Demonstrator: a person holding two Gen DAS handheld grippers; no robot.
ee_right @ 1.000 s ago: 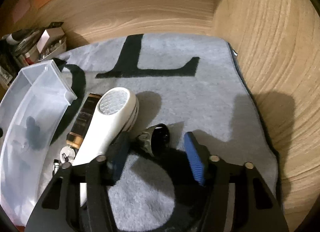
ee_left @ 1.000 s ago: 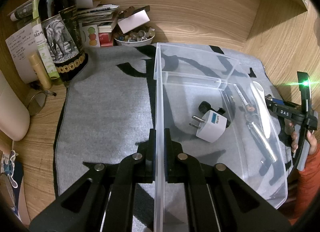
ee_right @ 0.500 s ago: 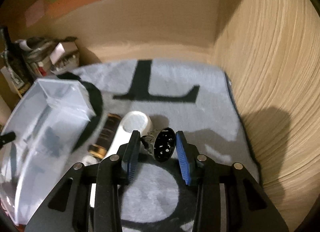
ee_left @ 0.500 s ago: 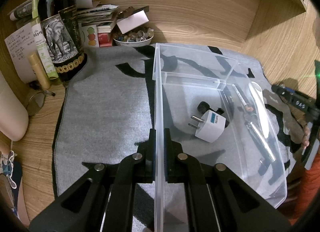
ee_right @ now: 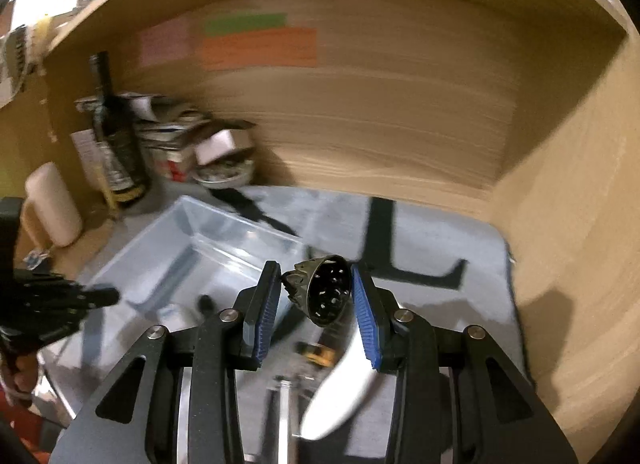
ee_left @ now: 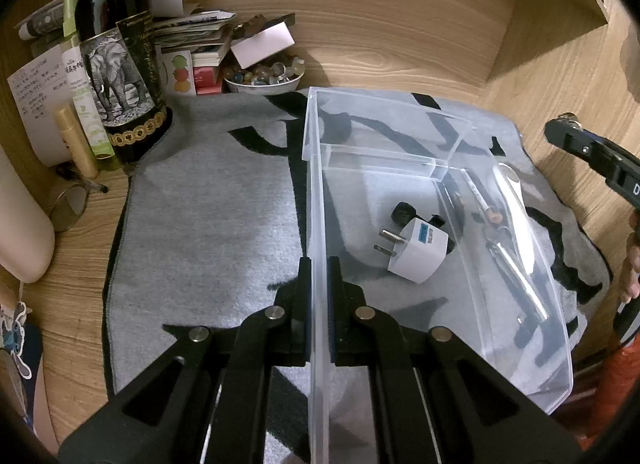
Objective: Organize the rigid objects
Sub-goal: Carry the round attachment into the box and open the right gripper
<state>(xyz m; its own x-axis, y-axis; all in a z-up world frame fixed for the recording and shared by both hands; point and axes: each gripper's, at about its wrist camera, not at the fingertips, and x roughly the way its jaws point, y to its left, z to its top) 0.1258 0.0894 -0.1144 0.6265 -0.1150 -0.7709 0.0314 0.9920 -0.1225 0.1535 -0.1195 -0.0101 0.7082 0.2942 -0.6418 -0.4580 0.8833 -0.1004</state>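
Left hand-held gripper (ee_left: 318, 284): fingers pinched narrow on the near wall of the clear plastic bin (ee_left: 316, 184), which sits on the grey mat (ee_left: 208, 224). I read this as steadying the bin.

Right hand-held gripper (ee_right: 314, 304): blue pads closed on a small dark perforated cap-like piece (ee_right: 324, 290), carried in the air above the mat, beside the bin's right edge and not yet over its opening.

Handling, my judgement: the piece looks rigid and light, with a round open mouth and a jagged narrower end. The pads bear on its rim from both sides, and a curved rim could roll or pivot in the grip. Taking it across the widest part of the body seems safest. The thin bin wall may flex under the left pinch.

Already in the bin: white plug adapter (ee_left: 418, 250) and a small black part (ee_left: 402, 213) touching it.

Hard to make out: the right wrist view is motion-blurred. A white handled item (ee_right: 344, 388) lies below the pads, cut off by the gripper. The slim items past the bin's far wall are seen only through plastic; I cannot identify them. How firmly the pads hold the piece is not shown.
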